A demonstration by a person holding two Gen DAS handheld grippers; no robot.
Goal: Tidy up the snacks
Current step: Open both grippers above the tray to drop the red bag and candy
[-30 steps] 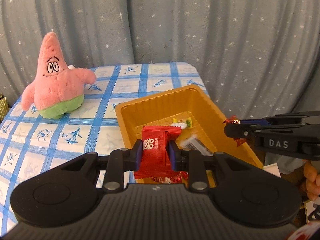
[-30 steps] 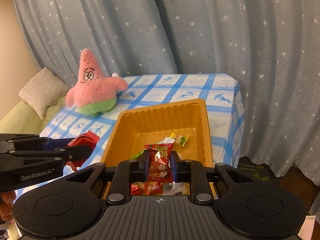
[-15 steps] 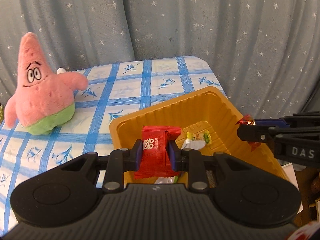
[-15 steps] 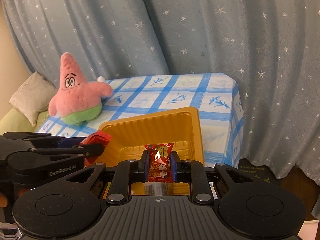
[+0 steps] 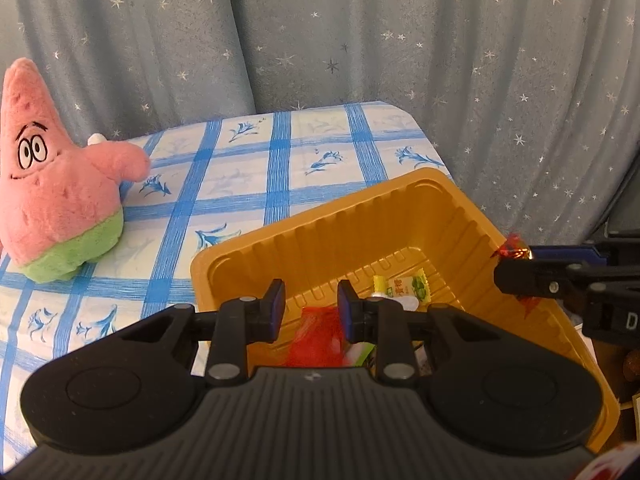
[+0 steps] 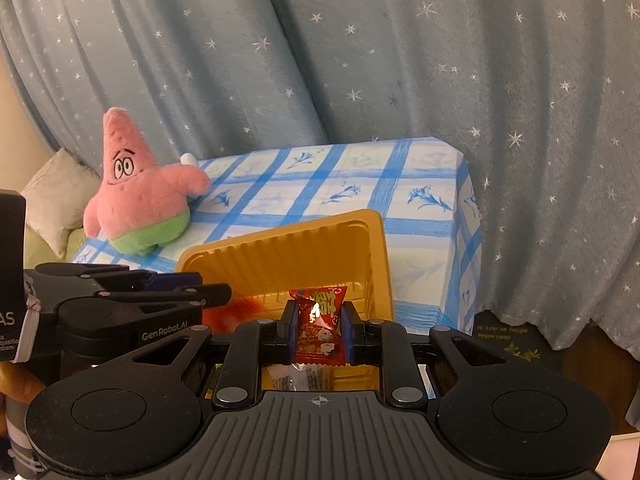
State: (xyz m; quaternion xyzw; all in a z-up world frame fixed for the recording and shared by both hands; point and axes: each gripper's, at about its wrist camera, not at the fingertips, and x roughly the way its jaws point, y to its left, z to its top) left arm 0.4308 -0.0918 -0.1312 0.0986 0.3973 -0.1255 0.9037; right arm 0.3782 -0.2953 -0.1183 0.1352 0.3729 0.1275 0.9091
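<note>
My left gripper hangs over the near end of the yellow tray, jaws apart and nothing between the pads. Just below it a red snack packet shows as a blur inside the tray. A yellow-green candy lies on the tray floor beyond. My right gripper is shut on a small red printed snack packet above the tray's near right side. In the left wrist view, the right gripper's tip reaches in from the right.
A pink star plush sits at the back left of the blue-checked tablecloth. A starry grey curtain hangs behind the table. A pale cushion lies off the table's left. The cloth drops away at the right edge.
The left gripper moved forward over the tray and let go of the red packet, which dropped into the tray. The right gripper came closer to the tray, still holding its packet.
</note>
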